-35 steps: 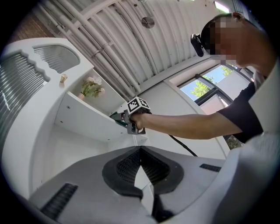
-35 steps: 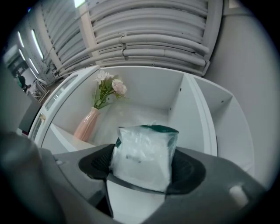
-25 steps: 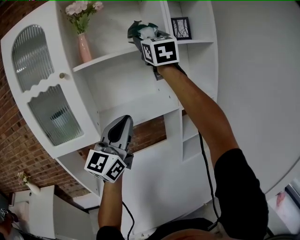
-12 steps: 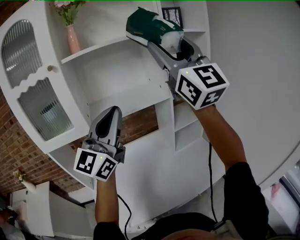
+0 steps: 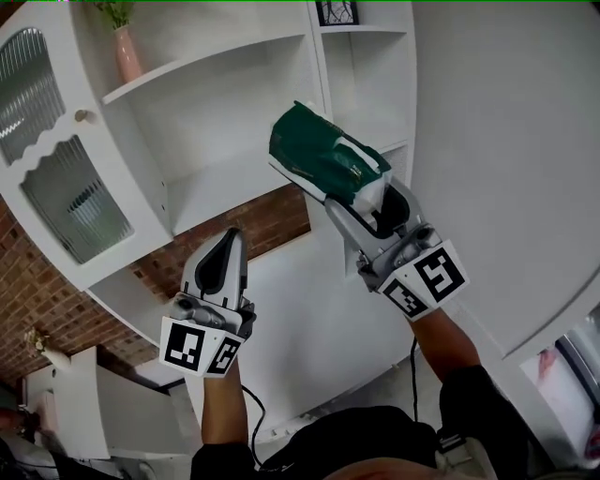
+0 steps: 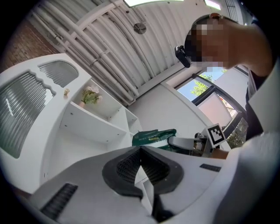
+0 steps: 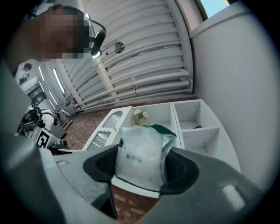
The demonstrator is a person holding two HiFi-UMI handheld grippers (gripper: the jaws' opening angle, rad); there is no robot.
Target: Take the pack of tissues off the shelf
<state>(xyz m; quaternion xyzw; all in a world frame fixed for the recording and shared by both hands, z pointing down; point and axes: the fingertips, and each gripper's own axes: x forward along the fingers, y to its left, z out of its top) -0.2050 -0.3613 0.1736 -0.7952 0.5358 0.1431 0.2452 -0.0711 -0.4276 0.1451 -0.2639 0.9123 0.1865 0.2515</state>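
The pack of tissues [image 5: 323,161], dark green with a white end, hangs in the air in front of the white shelf unit [image 5: 216,122], clear of its boards. My right gripper [image 5: 370,192] is shut on the pack's white end [image 7: 141,158], and both pads press its sides. In the left gripper view the pack [image 6: 154,137] shows green beyond my jaws. My left gripper [image 5: 225,251] is lower left in the head view, shut with nothing in it, its tips together [image 6: 141,151].
A pink vase of flowers [image 5: 124,49] stands on the upper shelf at the left. A small framed picture [image 5: 336,11] sits in the top right compartment. A cabinet door with ribbed glass [image 5: 66,202] is at the far left, and a brick wall [image 5: 262,220] lies behind.
My right gripper has drawn back from the upper shelf with the pack, which now hangs lower and clear of the unit. The left gripper has shifted only slightly.
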